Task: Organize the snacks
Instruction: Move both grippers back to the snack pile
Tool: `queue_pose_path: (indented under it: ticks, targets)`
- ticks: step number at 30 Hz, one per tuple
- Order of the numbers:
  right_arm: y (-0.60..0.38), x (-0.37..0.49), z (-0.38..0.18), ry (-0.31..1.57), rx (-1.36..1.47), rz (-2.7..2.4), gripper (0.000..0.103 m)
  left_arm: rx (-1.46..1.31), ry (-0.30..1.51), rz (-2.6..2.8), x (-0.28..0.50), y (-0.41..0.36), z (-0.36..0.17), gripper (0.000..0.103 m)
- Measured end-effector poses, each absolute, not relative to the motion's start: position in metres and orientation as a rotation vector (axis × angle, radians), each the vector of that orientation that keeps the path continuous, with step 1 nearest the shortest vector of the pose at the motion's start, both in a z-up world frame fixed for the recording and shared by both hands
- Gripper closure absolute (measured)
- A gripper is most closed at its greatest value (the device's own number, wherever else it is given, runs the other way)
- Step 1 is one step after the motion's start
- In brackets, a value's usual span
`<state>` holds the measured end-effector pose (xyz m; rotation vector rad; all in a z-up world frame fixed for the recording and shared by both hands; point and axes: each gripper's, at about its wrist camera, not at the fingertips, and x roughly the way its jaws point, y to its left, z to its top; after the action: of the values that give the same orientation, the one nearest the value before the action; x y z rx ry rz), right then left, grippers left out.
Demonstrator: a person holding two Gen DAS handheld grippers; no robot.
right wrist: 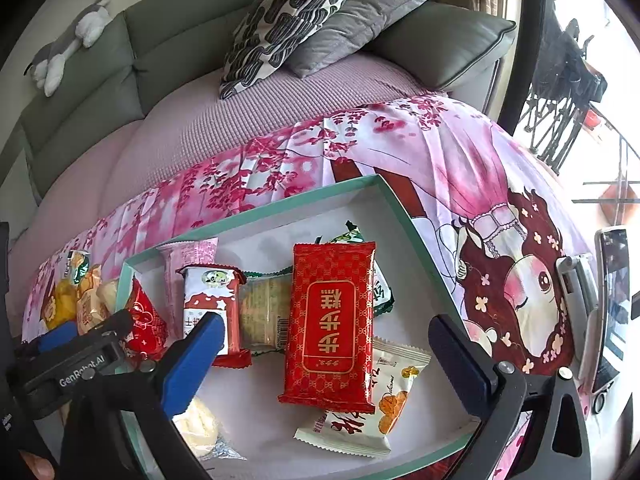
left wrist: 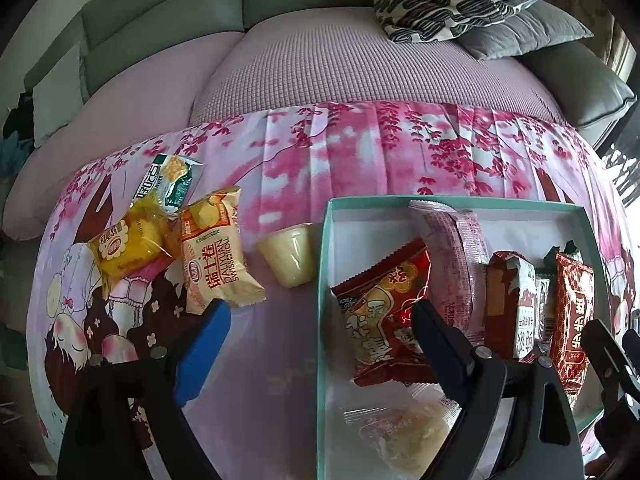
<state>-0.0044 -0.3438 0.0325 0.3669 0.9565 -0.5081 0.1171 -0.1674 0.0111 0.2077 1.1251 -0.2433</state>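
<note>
A white box with a teal rim [left wrist: 325, 264] [right wrist: 404, 216] lies on a pink printed cloth and holds several snack packets. My left gripper [left wrist: 320, 312] is open over the box's left rim; a red packet [left wrist: 384, 312] lies in the box under its right finger. Left of the box lie a jelly cup [left wrist: 290, 256], a Swiss roll packet [left wrist: 216, 256], a yellow cake packet [left wrist: 124, 252] and a green-white cracker packet [left wrist: 168, 178]. My right gripper [right wrist: 326, 322] is open above a red patterned packet [right wrist: 330, 328], which rests on a white-orange packet [right wrist: 380, 404]; the pads do not touch it.
The cloth [left wrist: 360, 148] covers a low surface in front of a sofa seat [left wrist: 340, 68] with a patterned cushion [right wrist: 288, 16] and a grey cushion [right wrist: 360, 12]. A phone on a stand [right wrist: 612, 300] is at the right edge. A plush toy [right wrist: 68, 48] lies on the sofa back.
</note>
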Motion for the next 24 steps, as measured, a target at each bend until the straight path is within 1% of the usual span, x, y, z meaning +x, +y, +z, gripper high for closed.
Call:
queue_pose_path:
  ticks: [11, 24]
  targets:
    - [-0.333, 0.000, 0.038, 0.941, 0.346, -0.476, 0.000, 0.164, 1.099, -0.245, 0.116, -0.148, 0.025, 0.006]
    - [-0.281, 0.023, 0.040, 0.962, 0.264, -0.362, 0.000, 0.145, 1.127, -0.079, 0.128, -0.073, 0.010, 0.006]
